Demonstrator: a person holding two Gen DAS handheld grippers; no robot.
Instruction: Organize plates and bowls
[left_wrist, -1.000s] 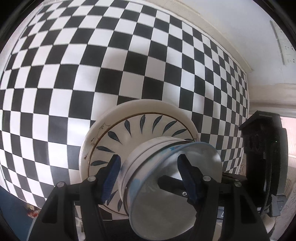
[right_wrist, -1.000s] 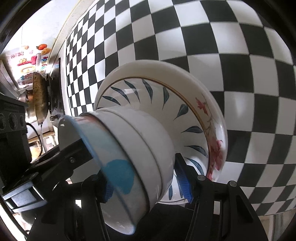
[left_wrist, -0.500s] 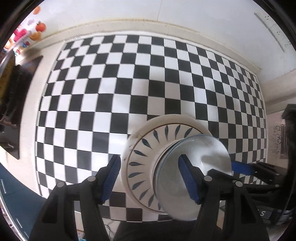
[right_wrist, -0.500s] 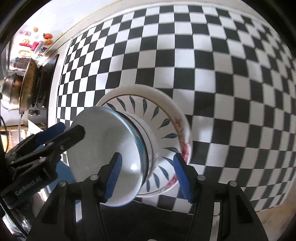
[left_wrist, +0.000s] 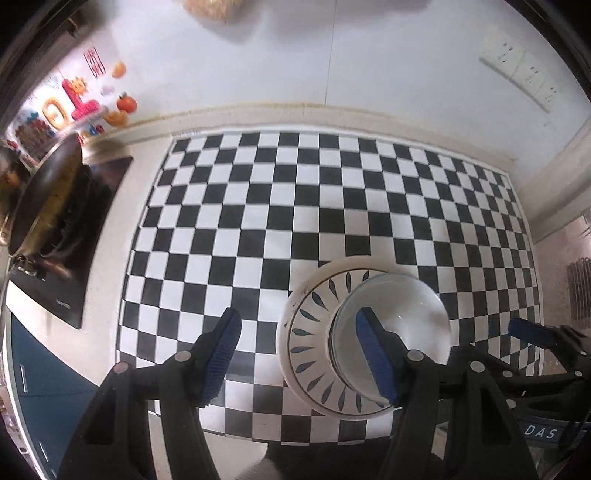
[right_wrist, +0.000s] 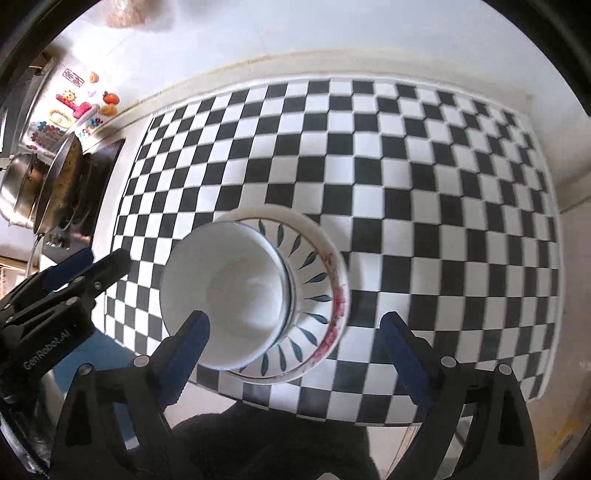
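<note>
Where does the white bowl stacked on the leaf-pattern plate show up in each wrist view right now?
Left wrist: white bowl lower right, partly behind that gripper's right finger.
Right wrist: bowl left of centre, above the left fingertip.
Shared landmark: the leaf-pattern plate under it, on the checkered mat.

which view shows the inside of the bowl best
The right wrist view: the bowl on the plate opens toward it, unobstructed. In the left wrist view the bowl is partly covered by a gripper finger.
</note>
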